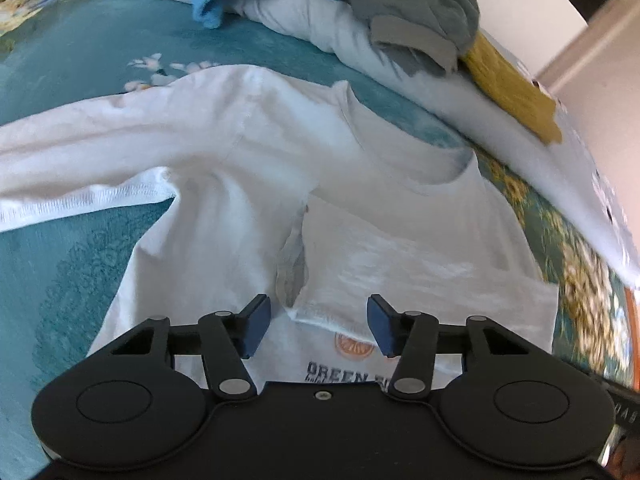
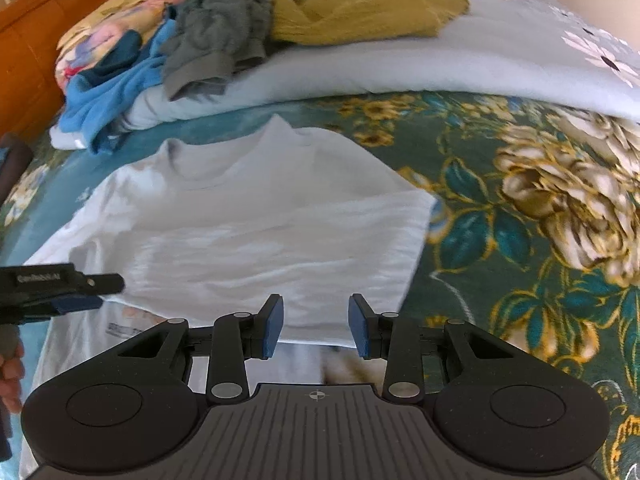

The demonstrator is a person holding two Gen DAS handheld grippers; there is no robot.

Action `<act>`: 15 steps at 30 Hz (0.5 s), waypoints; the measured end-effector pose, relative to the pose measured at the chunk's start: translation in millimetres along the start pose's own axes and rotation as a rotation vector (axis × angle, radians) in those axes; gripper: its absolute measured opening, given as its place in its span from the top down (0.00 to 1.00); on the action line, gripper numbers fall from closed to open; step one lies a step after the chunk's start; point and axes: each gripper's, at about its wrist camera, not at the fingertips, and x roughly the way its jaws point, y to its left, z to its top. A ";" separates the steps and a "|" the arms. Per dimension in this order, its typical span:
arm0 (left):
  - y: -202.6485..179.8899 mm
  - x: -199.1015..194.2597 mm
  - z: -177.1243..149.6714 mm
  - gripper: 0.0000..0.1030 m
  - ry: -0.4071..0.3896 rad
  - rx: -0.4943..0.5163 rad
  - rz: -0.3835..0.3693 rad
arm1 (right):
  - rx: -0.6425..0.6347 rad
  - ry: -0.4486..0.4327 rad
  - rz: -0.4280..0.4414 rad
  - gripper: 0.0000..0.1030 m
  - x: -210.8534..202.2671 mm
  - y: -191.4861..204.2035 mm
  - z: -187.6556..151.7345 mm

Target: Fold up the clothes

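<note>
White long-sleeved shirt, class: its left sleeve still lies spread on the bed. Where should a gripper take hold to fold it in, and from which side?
Grip the white long-sleeved shirt at the ribbed cuff hem of the spread sleeve, coming from the outer left. That edge lies flat and free on the teal bedspread, so the open left gripper probably could pinch it and carry it across the body.

A home bedroom. A bed (image 2: 460,152) fills both views, spread with a teal sheet printed with large cream and gold flowers. Across its far side, from 10 to 2 o'clock, lies a folded pale blue quilt (image 2: 440,64) carrying a heap of loose clothes (image 2: 216,36). An orange wooden headboard (image 2: 44,20) stands at 10 o'clock, with pale wall (image 1: 600,60) behind the bed.
</note>
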 end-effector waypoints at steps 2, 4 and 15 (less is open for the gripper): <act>2.6 0.6 1.5 0.57 -0.016 -0.047 -0.004 | 0.002 -0.002 0.000 0.69 0.4 -5.9 0.5; 5.0 1.5 2.9 0.59 -0.024 -0.085 -0.006 | 0.000 -0.004 0.003 0.69 0.5 -10.9 1.0; 9.0 13.9 14.7 0.68 -0.048 -0.123 -0.050 | -0.003 0.001 0.016 0.69 5.8 -29.4 2.1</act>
